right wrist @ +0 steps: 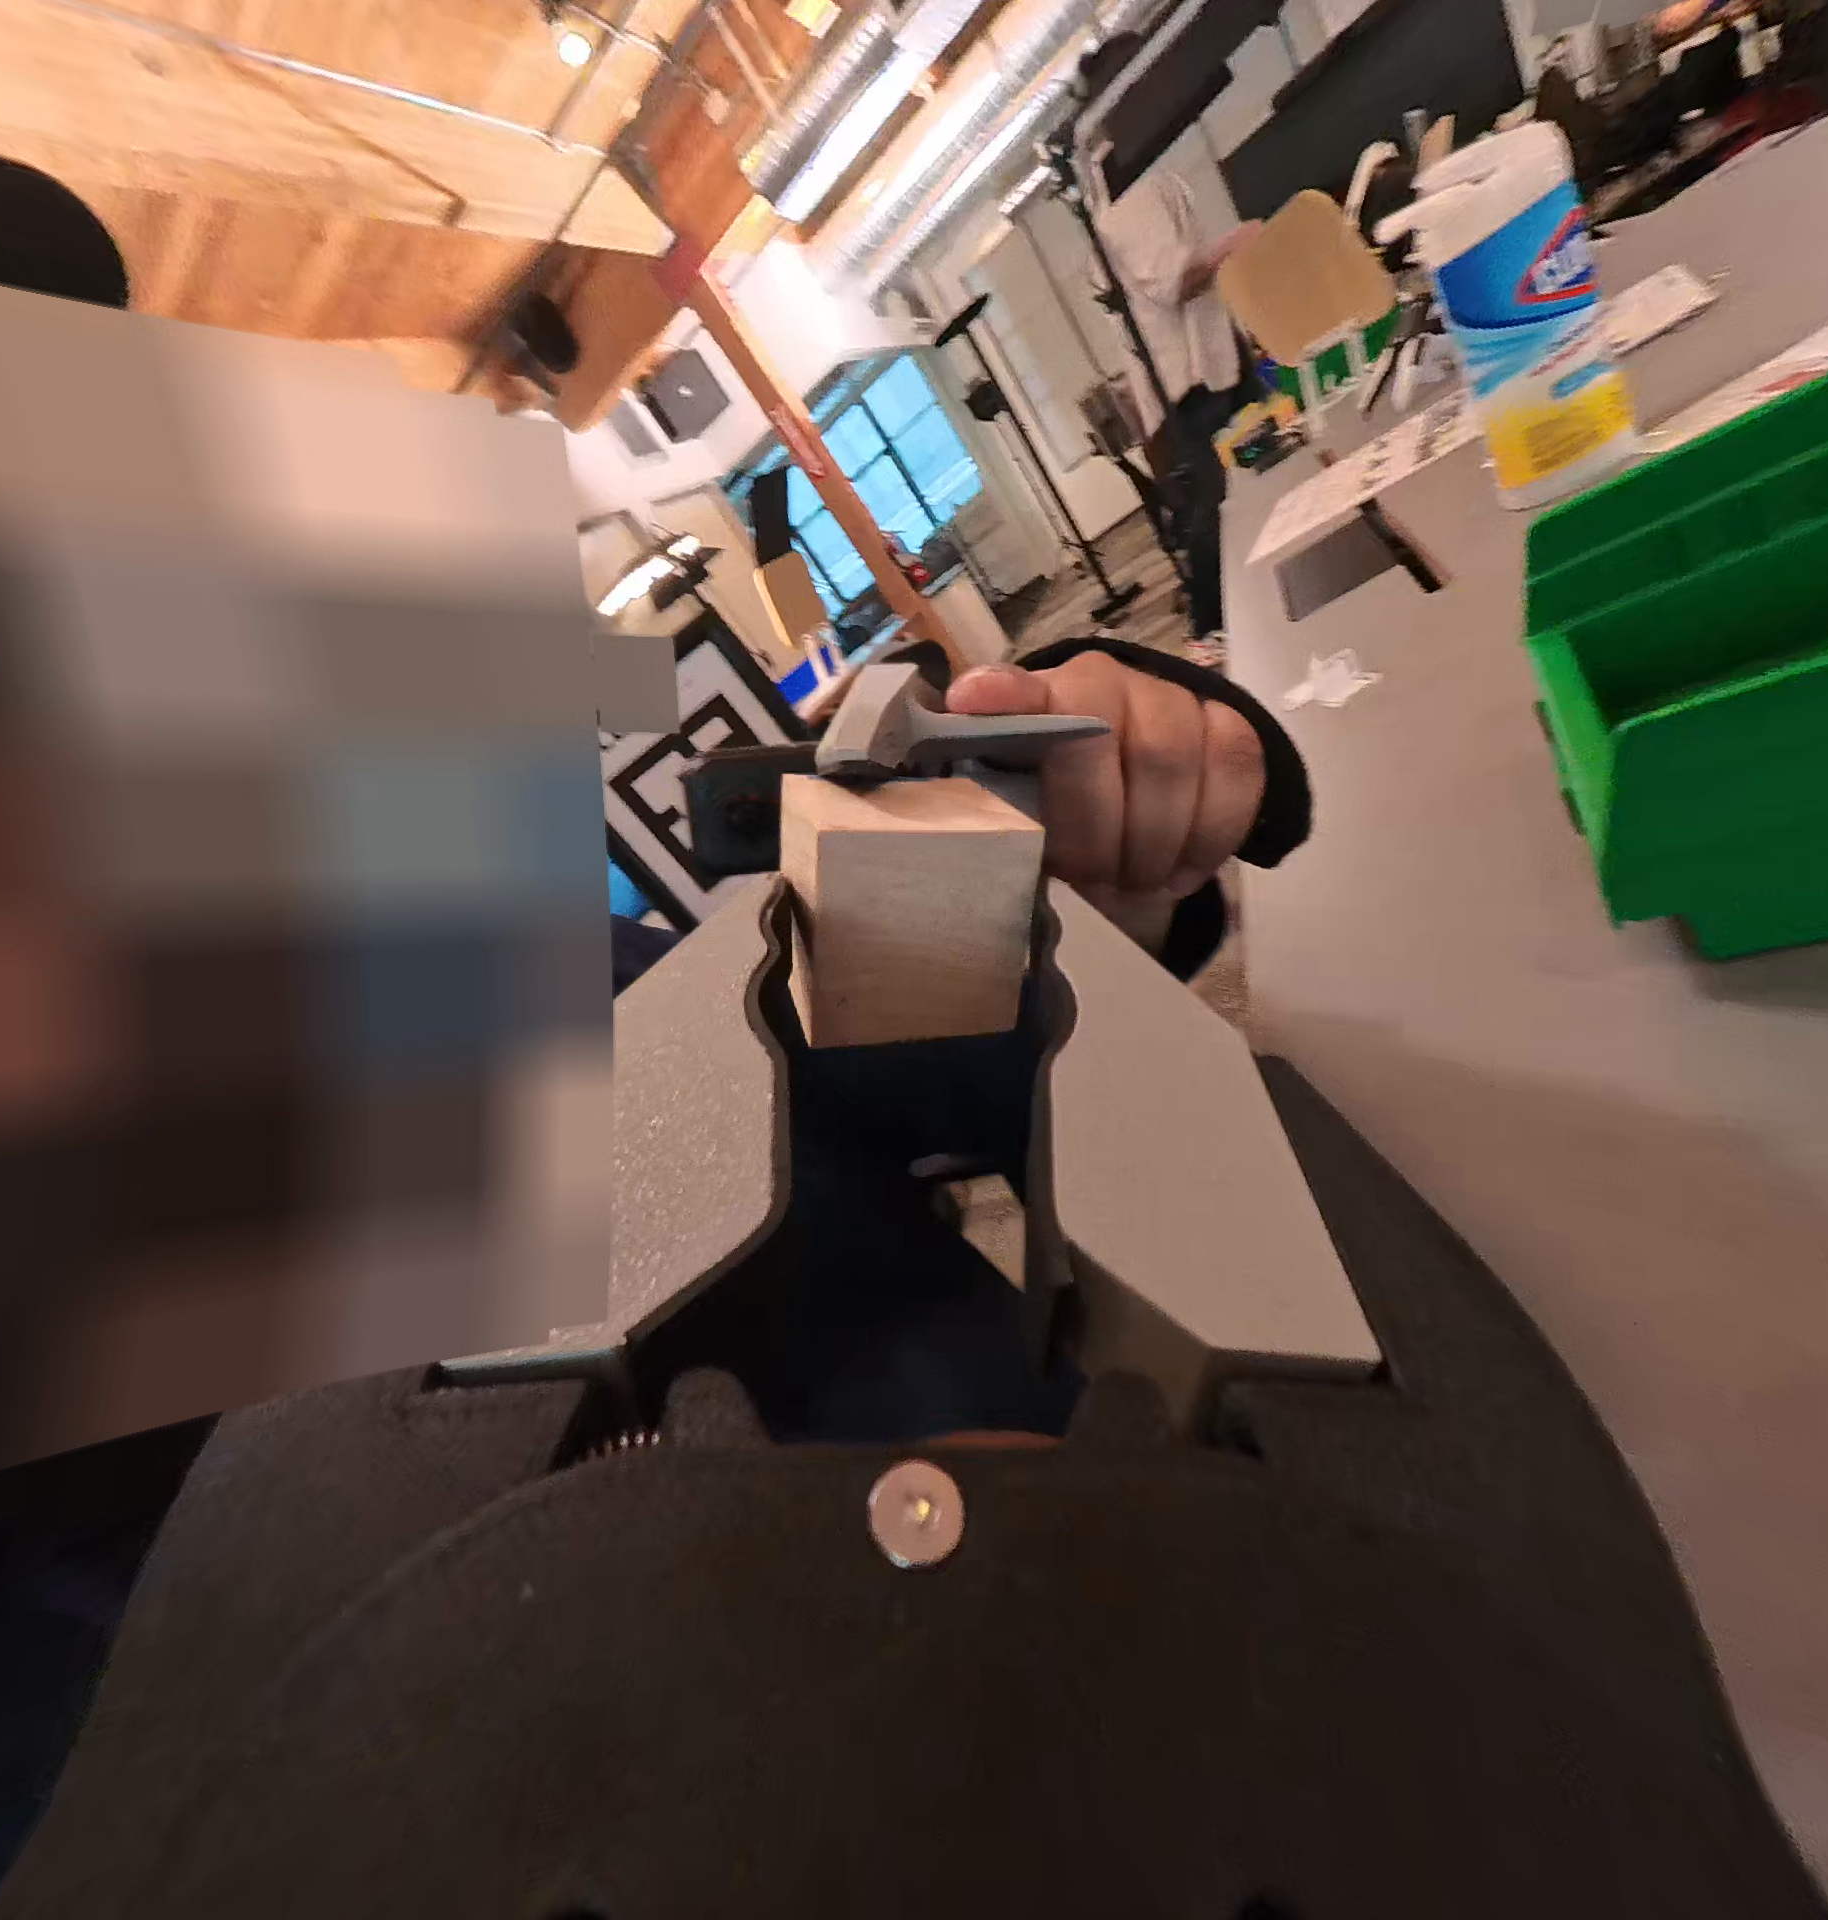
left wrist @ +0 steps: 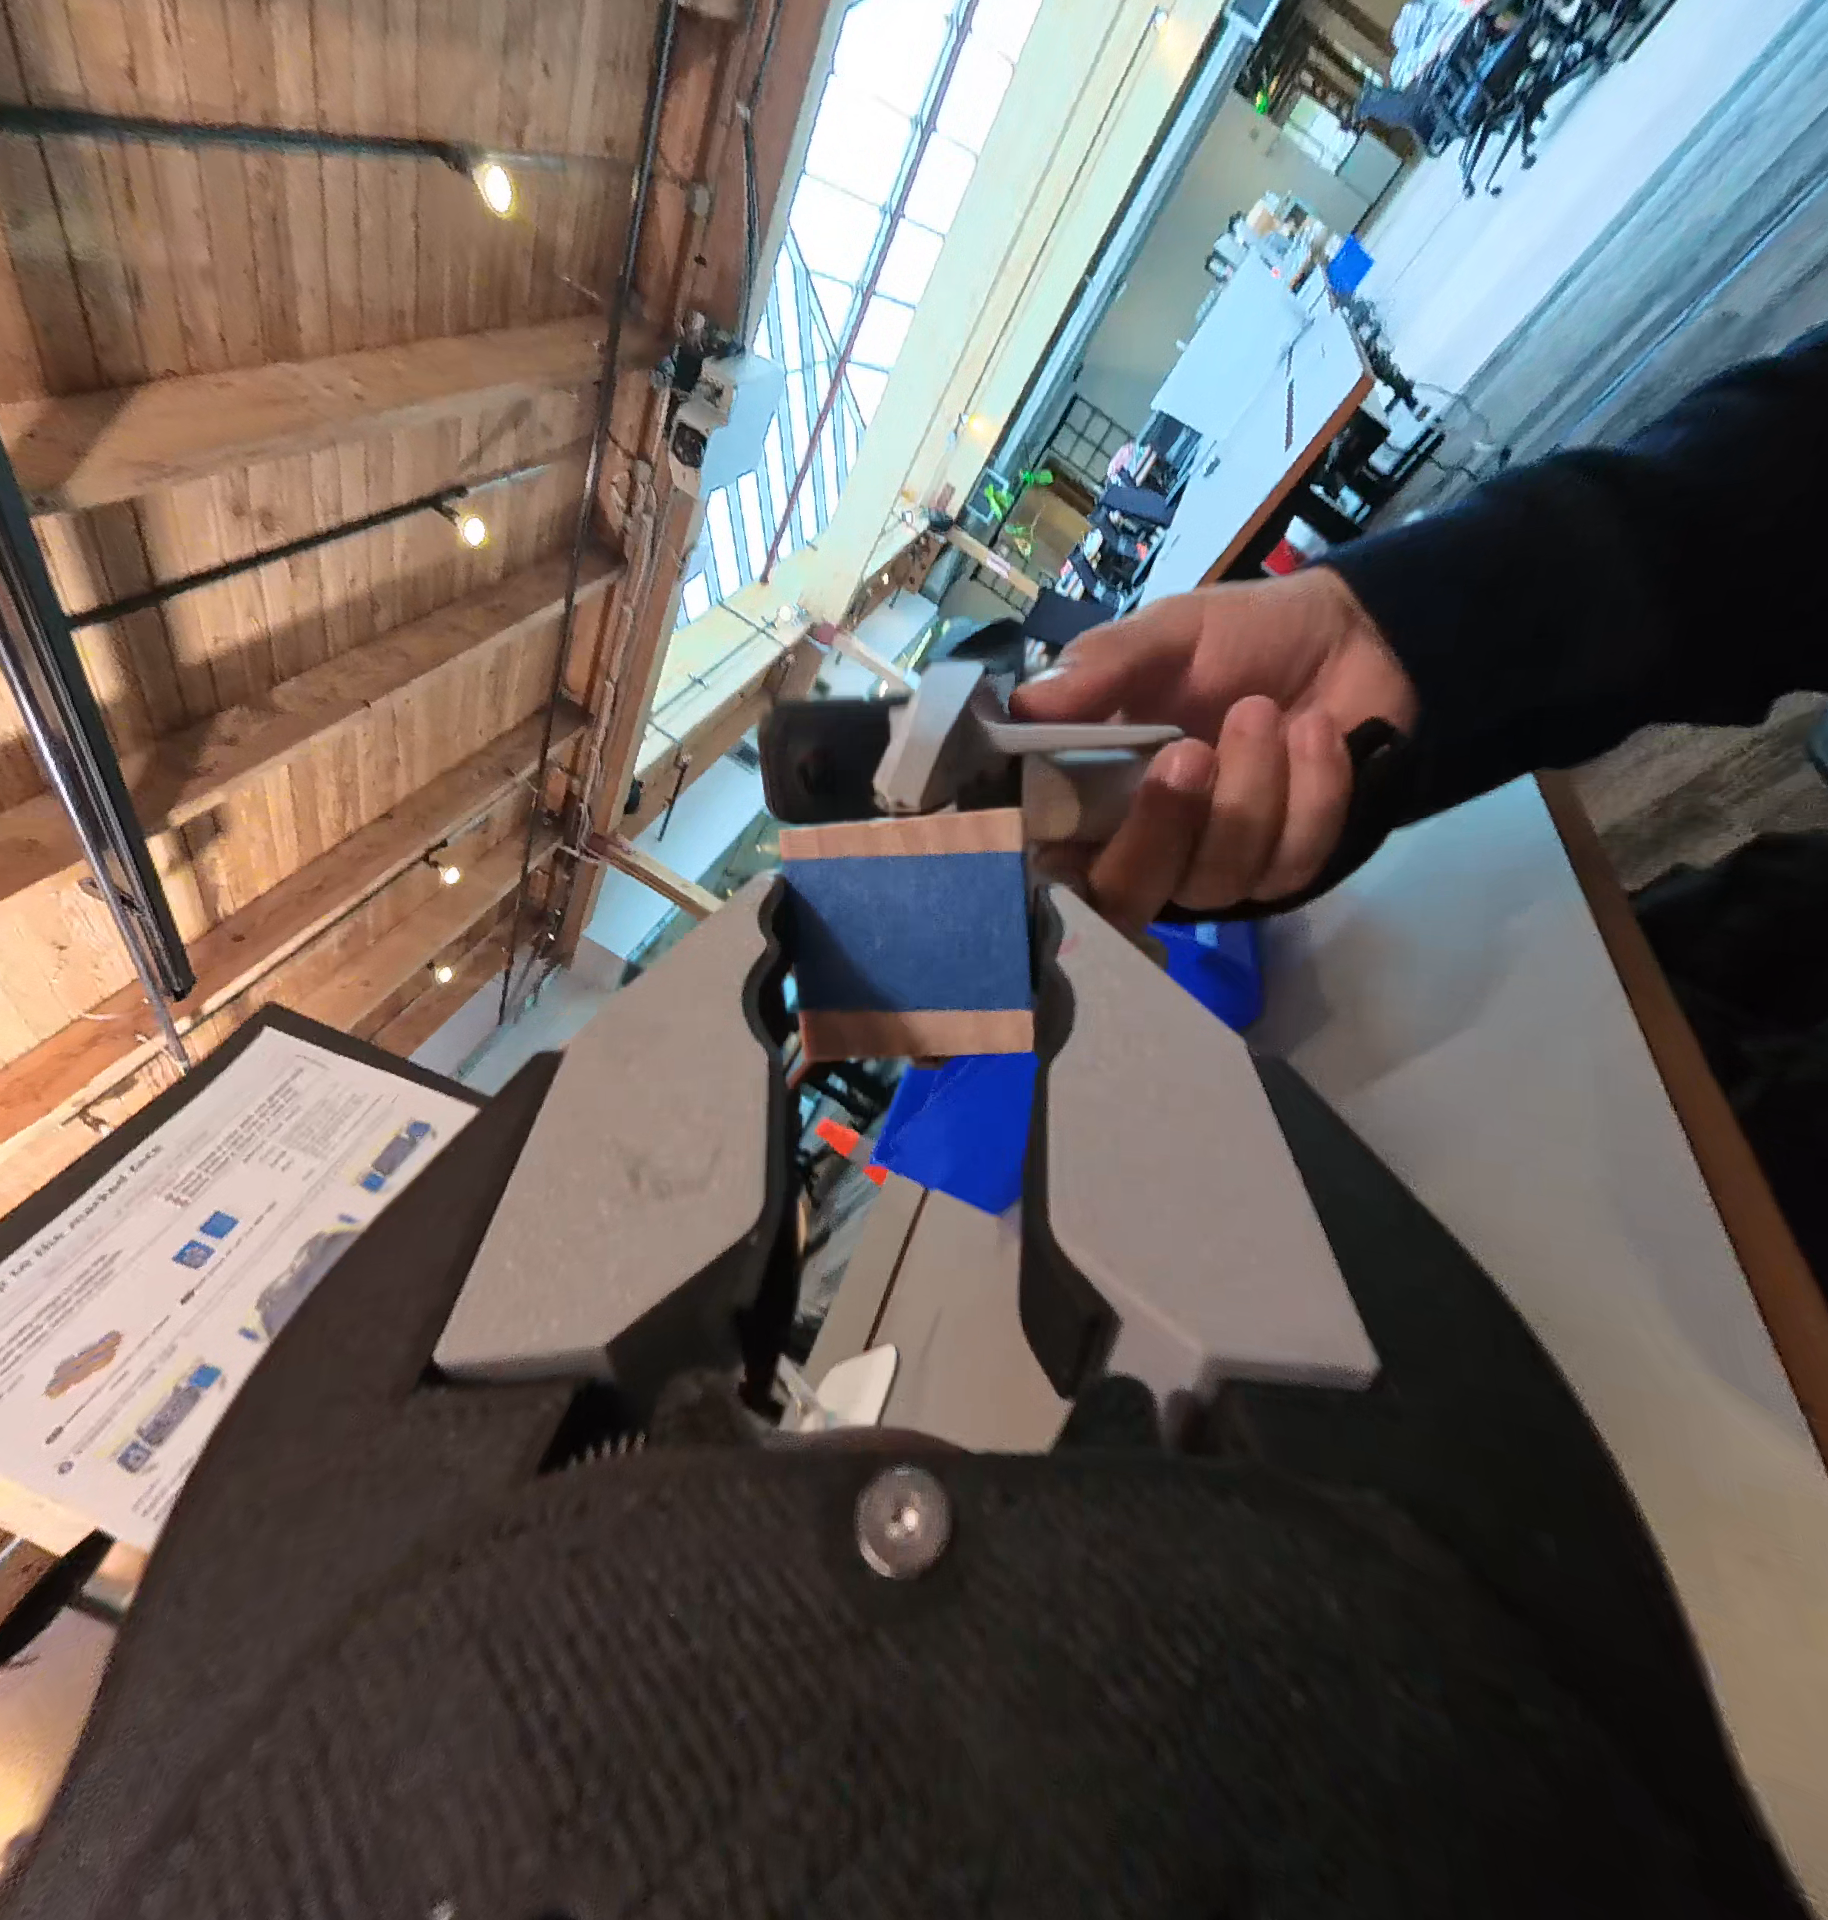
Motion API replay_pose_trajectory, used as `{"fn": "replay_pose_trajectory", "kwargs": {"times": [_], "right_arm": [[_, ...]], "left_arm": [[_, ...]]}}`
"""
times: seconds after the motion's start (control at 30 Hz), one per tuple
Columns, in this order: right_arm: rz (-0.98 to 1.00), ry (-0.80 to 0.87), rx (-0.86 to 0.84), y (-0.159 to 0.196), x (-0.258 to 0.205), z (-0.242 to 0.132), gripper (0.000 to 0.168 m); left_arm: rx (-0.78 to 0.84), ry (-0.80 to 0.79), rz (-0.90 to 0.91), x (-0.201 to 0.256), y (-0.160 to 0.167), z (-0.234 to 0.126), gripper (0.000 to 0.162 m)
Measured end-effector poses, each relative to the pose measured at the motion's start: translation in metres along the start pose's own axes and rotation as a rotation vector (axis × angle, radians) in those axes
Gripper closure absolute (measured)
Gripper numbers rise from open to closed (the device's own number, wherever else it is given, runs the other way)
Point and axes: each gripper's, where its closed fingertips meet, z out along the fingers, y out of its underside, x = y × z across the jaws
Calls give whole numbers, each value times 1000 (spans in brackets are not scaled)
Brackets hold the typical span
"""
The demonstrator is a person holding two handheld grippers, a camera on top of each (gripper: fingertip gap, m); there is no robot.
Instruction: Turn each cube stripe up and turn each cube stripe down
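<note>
Cube sits in mid-air above the counter, pinched at the tips of the left gripper, whose grey fingers press on its two opposite sides. In the left wrist view the face turned to the camera carries a broad blue stripe with bare wood along its upper and lower edges. Just behind the cube a hand in a dark sleeve holds the other gripper, whose grey parts touch the cube's far upper edge. A blue bin lies beyond on the counter, and a printed sheet stands at the left. In the right wrist view the right gripper likewise has its fingers clamped on a cube, here showing plain wood faces only, tilted slightly. It appears to be the same cube, gripped from both ends. A second hand holds the left gripper close behind it. Further right on the counter stand a green bin and, well behind it, a wipes tub.
</note>
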Motion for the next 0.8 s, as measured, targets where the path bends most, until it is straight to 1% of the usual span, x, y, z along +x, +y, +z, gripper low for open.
{"fn": "replay_pose_trajectory", "kwargs": {"times": [0.03, 0.13, 0.3, 0.53, 0.67, 0.8], "right_arm": [[-21, 39, -8, 0, 3, -1, 125], [-92, 151, -28, 0, 11, -4, 125], [-175, 284, -104, 8, 19, -6, 125], [-300, 479, -252, 23, 34, -12, 124], [-334, 522, -305, 29, 40, -14, 122], [-320, 493, -297, 29, 38, -13, 122]], "left_arm": [[-24, 6, -3, 0, 4, 0, 118], [-70, 14, -5, 1, 13, 1, 118], [-110, 65, 28, 9, 23, -1, 119], [-227, 136, 173, 24, 42, -4, 118], [-290, 156, 262, 29, 48, -5, 119], [-275, 157, 243, 29, 46, -5, 119]]}}
